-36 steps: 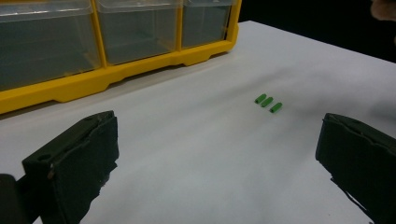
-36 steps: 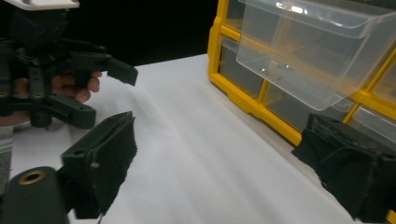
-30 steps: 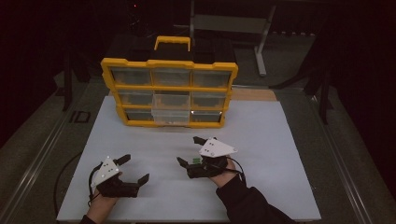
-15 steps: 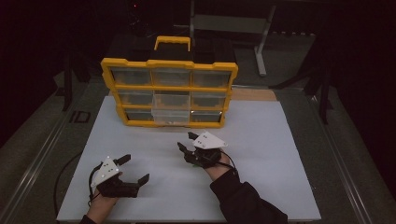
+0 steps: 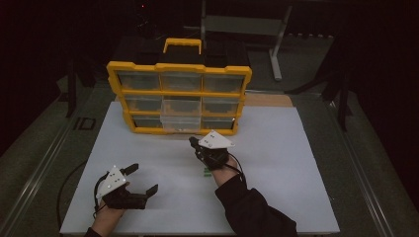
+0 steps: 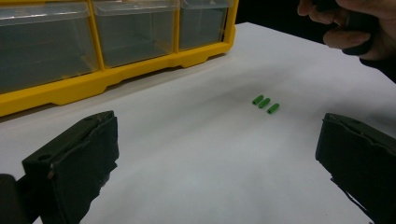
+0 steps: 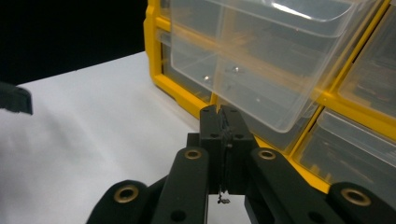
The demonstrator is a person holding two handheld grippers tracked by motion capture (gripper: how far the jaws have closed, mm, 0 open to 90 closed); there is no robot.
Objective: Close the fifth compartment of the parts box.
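A yellow organizer [image 5: 178, 92] with clear drawers stands at the back of the white mat; its lower middle drawer [image 5: 180, 122] is pulled out. My right gripper [image 5: 193, 142] hovers just in front of that drawer, jaws pressed together, with nothing visible between them. In the right gripper view the shut gripper [image 7: 223, 114] sits below the open drawer [image 7: 261, 70]. Three small green pieces [image 6: 265, 103] lie side by side on the mat, and the same green pieces [image 5: 206, 171] sit just under the right wrist. My left gripper [image 5: 146, 177] rests wide open at the near left, with nothing between its jaws.
The white mat [image 5: 276, 148] covers the table, with bare room on its right half. A metal stand [image 5: 276, 54] is behind the organizer. A dark rail [image 5: 44, 163] runs along the left table edge. The right hand [image 6: 355, 28] shows at the top right of the left gripper view.
My right gripper has moved forward and slightly left, from above the green pieces to the pulled-out drawer. The left gripper has stayed where it was.
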